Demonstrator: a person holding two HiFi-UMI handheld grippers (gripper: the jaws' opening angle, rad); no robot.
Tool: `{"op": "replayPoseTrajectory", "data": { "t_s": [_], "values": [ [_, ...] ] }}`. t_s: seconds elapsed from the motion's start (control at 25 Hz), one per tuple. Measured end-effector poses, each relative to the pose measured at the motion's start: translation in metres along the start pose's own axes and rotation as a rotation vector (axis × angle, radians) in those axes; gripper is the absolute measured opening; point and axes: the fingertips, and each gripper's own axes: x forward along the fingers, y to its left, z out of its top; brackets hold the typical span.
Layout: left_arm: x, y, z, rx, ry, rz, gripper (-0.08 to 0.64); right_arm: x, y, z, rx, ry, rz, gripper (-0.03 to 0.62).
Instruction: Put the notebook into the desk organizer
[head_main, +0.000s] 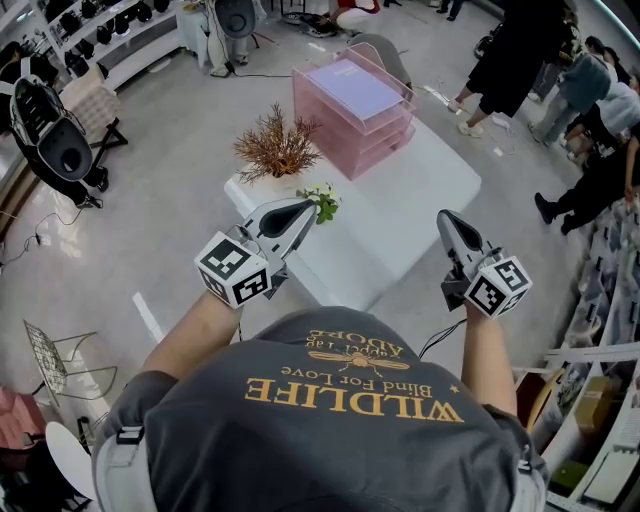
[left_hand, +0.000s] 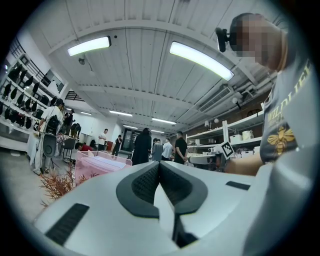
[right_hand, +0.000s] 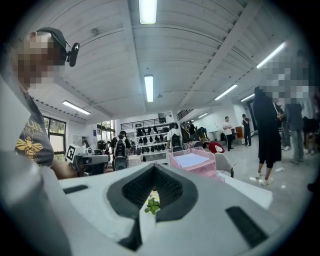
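A pink tiered desk organizer (head_main: 372, 128) stands at the far end of the white table (head_main: 420, 190). A pale lilac notebook (head_main: 355, 88) lies flat in its top tray. The right gripper view shows the organizer (right_hand: 200, 167) and the notebook (right_hand: 192, 160) ahead; the left gripper view shows the organizer (left_hand: 97, 167) at the left. My left gripper (head_main: 305, 208) hovers over the table's near left corner, shut and empty. My right gripper (head_main: 445, 218) sits off the table's near right edge, also shut with nothing in it. Both are well short of the organizer.
A dried reddish plant (head_main: 275, 145) and a small green sprig with white flowers (head_main: 322, 203) stand on the table's left side. Several people (head_main: 515, 55) stand beyond the table at the right. A speaker on a stand (head_main: 60, 145) and a wire chair (head_main: 55, 360) are at the left.
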Motion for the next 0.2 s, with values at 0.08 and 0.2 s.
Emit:
{"op": "replayPoseTrajectory", "data": {
  "t_s": [0.08, 0.2],
  "values": [
    [0.0011, 0.0007, 0.0007, 0.001, -0.001, 0.000, 0.002, -0.0006, -0.0027, -0.0002, 0.001, -0.003, -0.002, -0.002],
    [0.0019, 0.0017, 0.0023, 0.003, -0.002, 0.002, 0.002, -0.0016, -0.0061, 0.0007, 0.000, -0.003, -0.005, -0.002]
  ]
}}
